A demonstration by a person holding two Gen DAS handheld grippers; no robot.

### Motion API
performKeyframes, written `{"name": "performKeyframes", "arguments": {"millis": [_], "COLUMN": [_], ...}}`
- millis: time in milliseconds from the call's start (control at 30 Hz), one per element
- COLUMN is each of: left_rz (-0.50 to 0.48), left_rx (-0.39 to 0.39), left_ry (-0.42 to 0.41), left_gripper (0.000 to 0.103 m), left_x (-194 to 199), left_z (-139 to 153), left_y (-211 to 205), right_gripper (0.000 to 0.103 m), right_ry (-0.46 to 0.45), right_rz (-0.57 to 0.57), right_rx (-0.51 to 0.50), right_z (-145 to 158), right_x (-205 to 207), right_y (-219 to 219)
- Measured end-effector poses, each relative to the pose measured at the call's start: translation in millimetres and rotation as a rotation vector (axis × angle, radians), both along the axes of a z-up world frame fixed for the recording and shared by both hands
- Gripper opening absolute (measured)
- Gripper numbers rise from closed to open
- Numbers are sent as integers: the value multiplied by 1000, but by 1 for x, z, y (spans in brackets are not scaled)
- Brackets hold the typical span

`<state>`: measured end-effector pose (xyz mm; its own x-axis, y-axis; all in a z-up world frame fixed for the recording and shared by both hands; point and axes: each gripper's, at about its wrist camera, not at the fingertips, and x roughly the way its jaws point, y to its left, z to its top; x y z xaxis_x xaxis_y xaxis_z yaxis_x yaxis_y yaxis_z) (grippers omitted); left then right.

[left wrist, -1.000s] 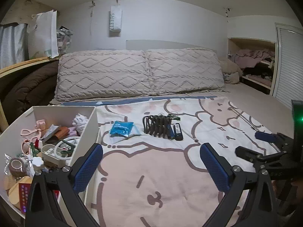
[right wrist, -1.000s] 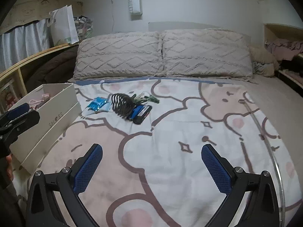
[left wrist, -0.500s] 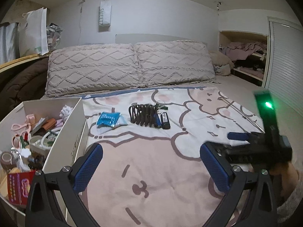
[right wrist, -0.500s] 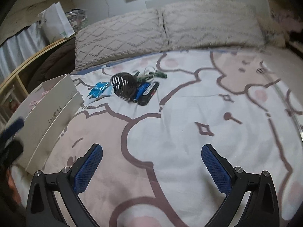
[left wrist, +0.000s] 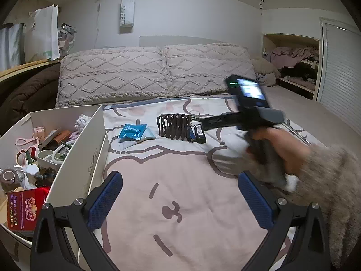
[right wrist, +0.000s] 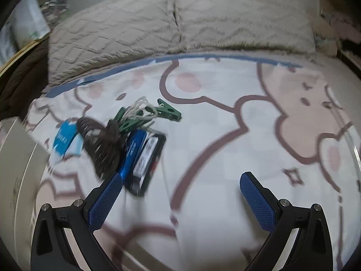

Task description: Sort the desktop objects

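On the bed (left wrist: 180,192), right of the box (left wrist: 90,149), a dark ribbed hair clip (left wrist: 173,126) is lying between a blue packet (left wrist: 132,132) and a blue-and-black pair of small cases (right wrist: 144,155), with green clips (right wrist: 168,111) just behind. Inside the box, pink scissors (left wrist: 27,139), tape rolls and a red carton (left wrist: 23,210) are crowding together. Both grippers, left (left wrist: 180,197) and right (right wrist: 180,199), are gaping wide, holding nothing.
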<state>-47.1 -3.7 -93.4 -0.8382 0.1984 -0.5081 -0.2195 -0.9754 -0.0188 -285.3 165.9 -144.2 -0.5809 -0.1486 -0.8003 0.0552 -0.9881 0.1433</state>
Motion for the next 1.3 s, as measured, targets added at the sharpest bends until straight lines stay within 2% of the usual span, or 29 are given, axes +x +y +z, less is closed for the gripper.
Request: {"name": "performKeyframes", "arguments": {"millis": [167,400,533,733,833,900,967,1067,1133,1233,1300], "left_rz": [-3,-9,-16,-18,-20,-21,-20,-20,-17,-9,0], "left_rx": [2,12,1,1,8,8,8,13,22,36,46], "left_ry": [1,3,10,12,14,16,17,15,15,17,18], "left_gripper": [103,103,103,103,103,103,103,103,103,103,103], "left_x": [1,2,4,4,4,5,5,4,5,4,4], "left_z": [-1,1,1,1,3,3,3,3,4,5,7], "left_y": [0,2,5,6,5,5,5,4,3,0,-2], "right_gripper": [103,103,103,103,103,94,76,58,55,41,35], "right_ry": [-72,-69,-27,-12,7,30,61,93,108,130,140], "right_rz": [-23,6,56,-46,-38,-6,43,137,219,360,433], "right_rx": [0,74,205,136,99,99,116,143,164,167,176], "right_z": [-13,-20,-24,-25,-25,-25,-23,-21,-21,-19,-20], "right_x": [-31,-36,-27,-20,-16,-12,-7,5,14,33,44], "right_y": [-18,-36,-44,-3,3,-1,-9,-22,-33,-47,-57]}}
